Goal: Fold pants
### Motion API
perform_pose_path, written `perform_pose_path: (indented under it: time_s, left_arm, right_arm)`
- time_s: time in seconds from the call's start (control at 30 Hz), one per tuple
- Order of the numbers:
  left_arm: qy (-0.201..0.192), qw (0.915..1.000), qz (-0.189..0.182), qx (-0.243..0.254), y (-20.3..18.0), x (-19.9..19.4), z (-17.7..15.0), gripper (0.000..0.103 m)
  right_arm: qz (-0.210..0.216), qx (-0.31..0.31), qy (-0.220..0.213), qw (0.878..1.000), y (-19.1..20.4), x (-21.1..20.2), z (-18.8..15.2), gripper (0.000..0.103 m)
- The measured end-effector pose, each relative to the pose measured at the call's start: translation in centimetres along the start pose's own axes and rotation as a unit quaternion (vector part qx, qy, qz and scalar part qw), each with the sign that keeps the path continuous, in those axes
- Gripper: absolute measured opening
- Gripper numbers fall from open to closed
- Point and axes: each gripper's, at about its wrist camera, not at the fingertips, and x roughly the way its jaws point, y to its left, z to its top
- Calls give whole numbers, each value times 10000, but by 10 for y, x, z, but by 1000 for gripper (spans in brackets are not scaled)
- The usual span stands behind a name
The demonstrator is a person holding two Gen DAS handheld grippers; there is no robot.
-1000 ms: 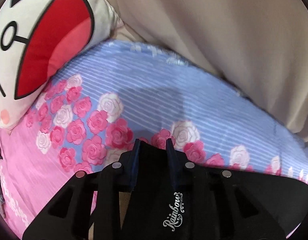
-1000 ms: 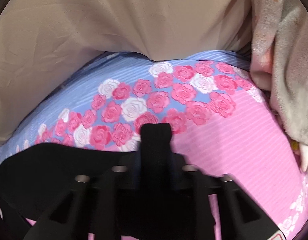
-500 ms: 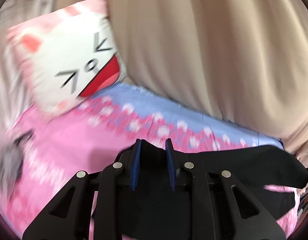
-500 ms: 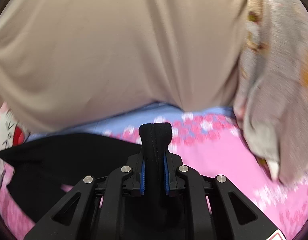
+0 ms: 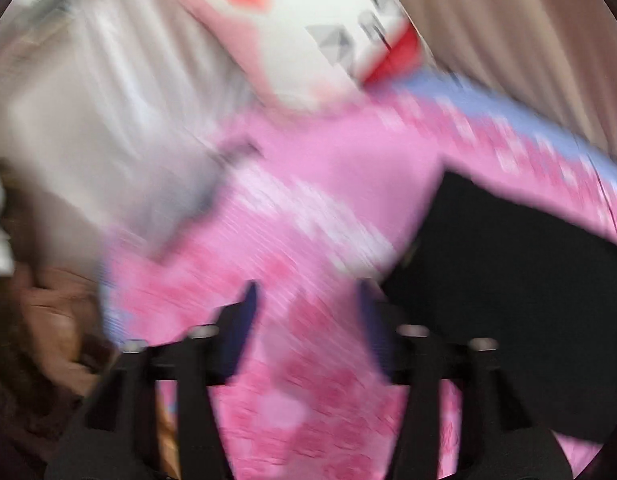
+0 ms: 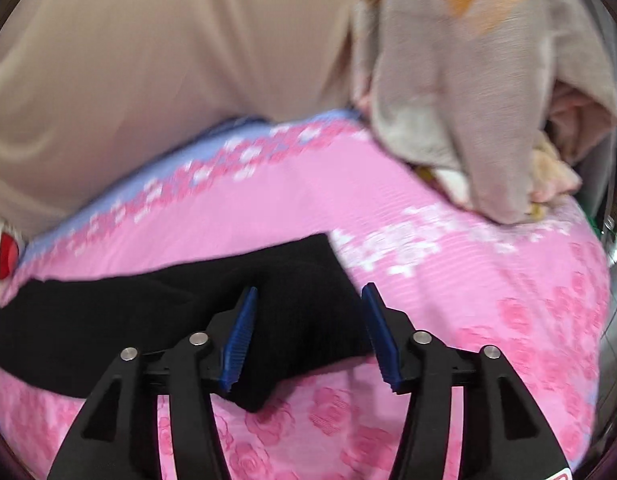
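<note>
The black pants [image 6: 156,312] lie spread across the pink rose bedsheet [image 6: 468,280]. In the right wrist view my right gripper [image 6: 308,320] is open, its blue pads either side of the pants' right end, holding nothing. In the blurred left wrist view my left gripper [image 5: 308,320] is open and empty over the pink sheet [image 5: 308,208], with the pants [image 5: 508,300] to its right.
A white cat-face pillow [image 5: 328,32] leans at the bed's far left, also showing in the right wrist view [image 6: 0,248]. A beige curtain [image 6: 168,60] hangs behind the bed. A grey blanket heap [image 6: 468,80] sits at the far right.
Both grippers have opened and let go of the pants, which now lie on the sheet. Both have pulled back; the left swung leftward, blurring its view.
</note>
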Motion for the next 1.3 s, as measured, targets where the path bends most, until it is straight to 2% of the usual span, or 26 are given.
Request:
perform_pose_path:
  time_s: [0.1,0.13,0.2,0.3,0.37,0.4,0.43,0.47,0.5,0.53,0.57,0.67,0.7,0.73,0.77,0.8,0.87,0.9,0.93,0.97,1.0,1.03,1.07,1.17,1.23,1.3]
  left_arm:
    - [-754,9970,81,146,-10,-52,13,63]
    - [-938,9950,-129,314,-23,-71,15,66]
    - [-1164,9897,-571,607,-50,-95,12,83]
    - [-1354,9734,-1284,1330,-114,-126,-8,83]
    - [-1202,9581,-1958,1711,-157,-141,-31,83]
    - [-1081,9505,-2236,1868,-175,-147,-43,83]
    - [-936,9415,-2492,2066,-196,-150,-55,83]
    - [-826,9346,-2642,2234,-218,-152,-67,83]
    - [-768,9313,-2710,2309,-232,-153,-74,83]
    - [-705,9264,-2802,2415,-249,-156,-85,83]
    - [-650,9217,-2887,2507,-264,-160,-94,83]
    - [-559,9146,-2945,2713,-292,-170,-119,83]
    - [-527,9117,-2972,2788,-297,-171,-126,83]
    - [-479,9088,-2975,2886,-304,-171,-134,83]
    - [-435,9073,-2970,2945,-307,-170,-137,83]
    - [-402,9044,-2956,3050,-311,-168,-144,83]
    - [-431,9027,-2834,3209,-318,-170,-159,83]
    - [-442,9011,-2797,3285,-323,-169,-161,83]
    - [-442,8995,-2774,3348,-326,-170,-164,83]
    - [-436,8982,-2770,3386,-329,-170,-166,83]
    - [-439,8966,-2779,3419,-331,-171,-167,83]
    - [-448,8957,-2783,3437,-334,-172,-168,83]
    - [-462,8949,-2793,3449,-336,-175,-169,83]
    - [-564,8928,-2834,3455,-344,-182,-174,83]
    - [-580,8910,-2847,3488,-349,-187,-177,83]
    - [-565,8899,-2874,3498,-350,-190,-179,84]
  right_arm:
    - [-67,345,-182,9992,-19,-22,2,54]
    - [45,517,-202,9984,-25,-27,4,54]
    - [371,817,-250,9957,-29,-31,4,60]
    - [992,1174,-88,9881,-28,-25,5,67]
    - [1225,1165,112,9856,-21,-16,3,79]
    - [1182,1027,214,9874,-14,-8,2,79]
    - [1057,880,298,9900,-7,1,1,75]
    - [942,677,438,9923,0,11,2,30]
    - [854,321,622,9939,13,22,6,5]
    - [869,26,691,9938,26,25,13,8]
    - [769,-172,460,9958,34,17,20,8]
    - [672,-1113,-771,9885,66,-47,43,11]
    - [528,-1273,-854,9868,68,-55,44,13]
    - [391,-1471,-860,9846,66,-59,41,23]
    - [182,-1693,-766,9824,58,-56,30,39]
    - [-85,-1758,-570,9827,47,-48,19,46]
    - [-902,-1591,309,9826,8,-17,-12,48]
    - [-1091,-1424,572,9821,-6,-9,-21,48]
    - [-1025,-733,814,9887,-38,-9,-36,48]
    - [-803,-350,650,9940,-47,-19,-36,48]
    - [-803,-350,650,9940,-47,-19,-36,48]
    - [-550,-89,461,9974,-51,-28,-32,49]
    - [21,290,195,9994,-47,-37,-15,49]
    - [560,364,431,9968,-29,-14,6,52]
    - [456,129,684,9965,-14,19,14,57]
    - [399,-181,1095,9930,4,57,16,48]
